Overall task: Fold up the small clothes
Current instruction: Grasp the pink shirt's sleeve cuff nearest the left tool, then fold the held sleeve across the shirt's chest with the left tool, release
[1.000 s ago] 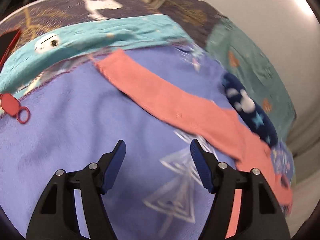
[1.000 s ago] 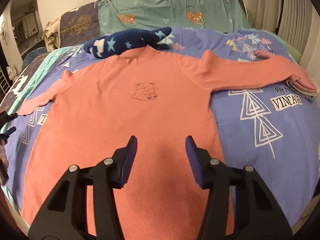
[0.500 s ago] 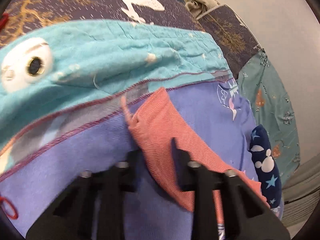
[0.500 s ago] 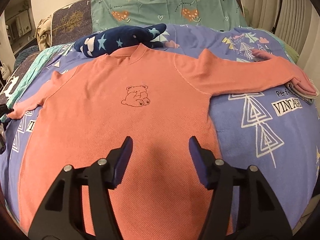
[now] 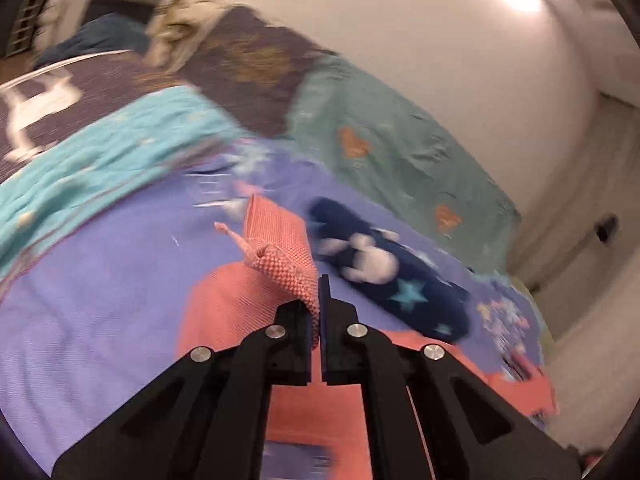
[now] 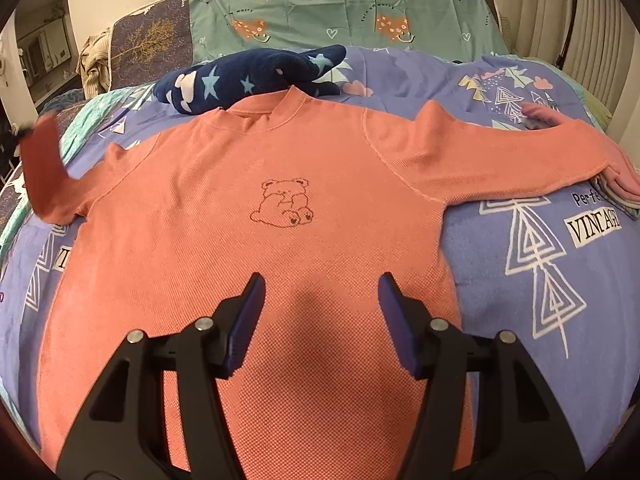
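A salmon-pink long-sleeved top with a bear drawing on its chest lies face up on the purple bedspread. My left gripper is shut on the cuff of its left sleeve and holds that cuff lifted off the bed. In the right wrist view the raised sleeve end shows at the far left. My right gripper hovers open over the top's lower middle, with nothing between its fingers. The other sleeve lies stretched out to the right.
A dark blue fleece garment with stars lies just beyond the top's collar. Green and dark pillows line the headboard. Folded clothes sit under the right cuff. A teal blanket edges the bed on the left.
My left gripper closed on the sleeve cuff and lifted it up off the bed, swinging toward the top's body. My right gripper widened a little and crept forward over the top.
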Demonstrator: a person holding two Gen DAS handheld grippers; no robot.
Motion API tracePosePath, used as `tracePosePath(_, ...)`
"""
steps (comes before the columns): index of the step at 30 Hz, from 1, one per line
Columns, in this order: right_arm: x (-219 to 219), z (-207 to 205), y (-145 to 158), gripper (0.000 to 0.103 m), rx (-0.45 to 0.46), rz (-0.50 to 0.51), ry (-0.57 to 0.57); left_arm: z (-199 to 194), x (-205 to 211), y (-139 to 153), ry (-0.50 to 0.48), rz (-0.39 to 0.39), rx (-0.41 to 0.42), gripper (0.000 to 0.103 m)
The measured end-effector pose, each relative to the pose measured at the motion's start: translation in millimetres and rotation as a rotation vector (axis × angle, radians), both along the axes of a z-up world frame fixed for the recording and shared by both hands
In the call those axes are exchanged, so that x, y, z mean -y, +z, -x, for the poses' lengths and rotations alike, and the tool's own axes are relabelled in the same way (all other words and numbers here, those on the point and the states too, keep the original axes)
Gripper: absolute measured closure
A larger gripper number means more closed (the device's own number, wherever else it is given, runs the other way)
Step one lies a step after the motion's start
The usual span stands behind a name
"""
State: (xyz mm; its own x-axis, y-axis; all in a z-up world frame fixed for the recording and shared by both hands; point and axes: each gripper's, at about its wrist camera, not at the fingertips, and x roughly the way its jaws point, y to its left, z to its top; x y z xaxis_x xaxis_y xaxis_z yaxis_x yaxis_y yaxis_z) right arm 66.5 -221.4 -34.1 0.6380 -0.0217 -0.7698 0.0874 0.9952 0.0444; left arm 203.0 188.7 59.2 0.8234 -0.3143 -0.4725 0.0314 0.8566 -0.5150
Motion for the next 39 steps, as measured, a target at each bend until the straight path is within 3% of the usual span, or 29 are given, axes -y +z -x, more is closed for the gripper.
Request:
tracePosePath(3,6,0,1,0.043,0.004,-0.003,-0.001,-2,74,12,-0.161,-0.026,0.037,0.101)
tracePosePath(7,18,2,1,0.043,0.003,-0.016,-0.022,-4,170,5,-0.356,-0.06,0.043,0.101)
tracePosePath(11,34,5,1,0.044,-0.007,-0.058,-0.043,-8,240,-28,-0.471,-0.088,-0.023,0.101)
tracePosePath(15,50,4,-1,0.055,-0.03,-0.11,-0.05,-8,292,-80,-0.54,-0.179,-0.102,0.101)
tracePosePath(21,60,-11,1,0.057,-0.058,-0.156,-0.03,-6,287,-118,-0.552,-0.21,-0.169,0.101)
tracePosePath(24,57,-25,5,0.057,-0.064,-0.193,0.006,-3,279,-117,-0.574,-0.201,-0.174,0.101)
tracePosePath(31,35,-55,7,0.057,-0.099,-0.271,0.092,25,257,-100,-0.574,-0.303,-0.091,0.1)
tracePosePath(39,24,-80,-4,0.057,-0.163,-0.331,0.095,24,255,-112,-0.612,-0.246,-0.141,0.1)
